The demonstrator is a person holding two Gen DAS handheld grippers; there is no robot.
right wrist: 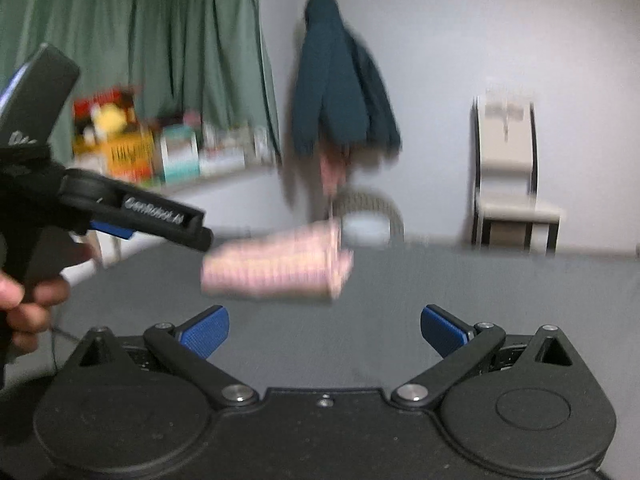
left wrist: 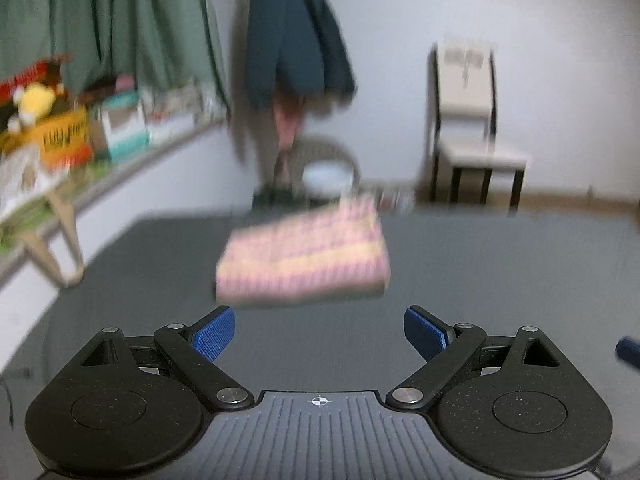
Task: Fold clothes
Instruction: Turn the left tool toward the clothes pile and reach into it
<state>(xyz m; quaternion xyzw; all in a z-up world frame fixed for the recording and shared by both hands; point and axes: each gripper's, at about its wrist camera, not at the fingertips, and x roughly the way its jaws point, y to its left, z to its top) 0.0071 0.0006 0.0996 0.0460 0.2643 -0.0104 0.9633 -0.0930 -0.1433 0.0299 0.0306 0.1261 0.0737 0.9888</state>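
Observation:
A folded pink and yellow checked cloth [left wrist: 306, 258] lies as a thick rectangle on the dark grey table [left wrist: 480, 272]. My left gripper [left wrist: 319, 334] hovers just in front of it, open, with nothing between its blue pads [left wrist: 212, 336]. In the right wrist view the same folded cloth [right wrist: 276, 266] lies ahead and slightly left of my right gripper [right wrist: 324, 334], which is also open and empty. The left gripper's body [right wrist: 132, 212], held by a hand [right wrist: 28, 300], shows at the left of that view. Both views are blurred.
A shelf [left wrist: 120, 160] with boxes, a yellow basket and a soft toy runs along the left under green curtains. A dark jacket [left wrist: 296, 36] hangs on the wall. A beige chair [left wrist: 472, 128] and a round stool [left wrist: 328, 168] stand beyond the table's far edge.

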